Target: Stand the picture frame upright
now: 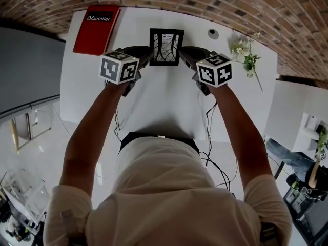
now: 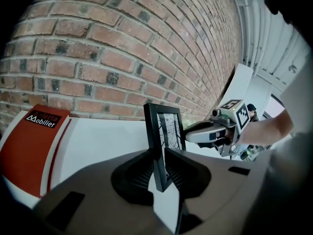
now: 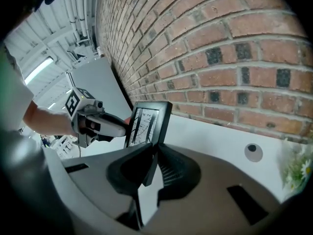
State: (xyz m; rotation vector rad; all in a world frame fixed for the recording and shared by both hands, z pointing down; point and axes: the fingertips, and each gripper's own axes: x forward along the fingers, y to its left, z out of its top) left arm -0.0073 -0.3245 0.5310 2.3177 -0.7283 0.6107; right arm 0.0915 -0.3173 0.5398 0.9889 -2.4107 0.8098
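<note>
Head view: left tool [image 1: 145, 56] and right tool [image 1: 187, 56] are each clamped on one side edge of the picture frame [image 1: 166, 46], probably to steady it squarely while standing it. It is upright over the bench [image 1: 164, 99], right of the red catalogue [image 1: 96, 28]. It has a thin black border around a branch-like black-and-white print.

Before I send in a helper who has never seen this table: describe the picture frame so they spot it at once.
Under the brick wall lies a white table. Near its far edge, between a red folder and flowers, the left gripper and right gripper hold the picture frame by its sides. It alone is black-rimmed, with dark branching lines.
</note>
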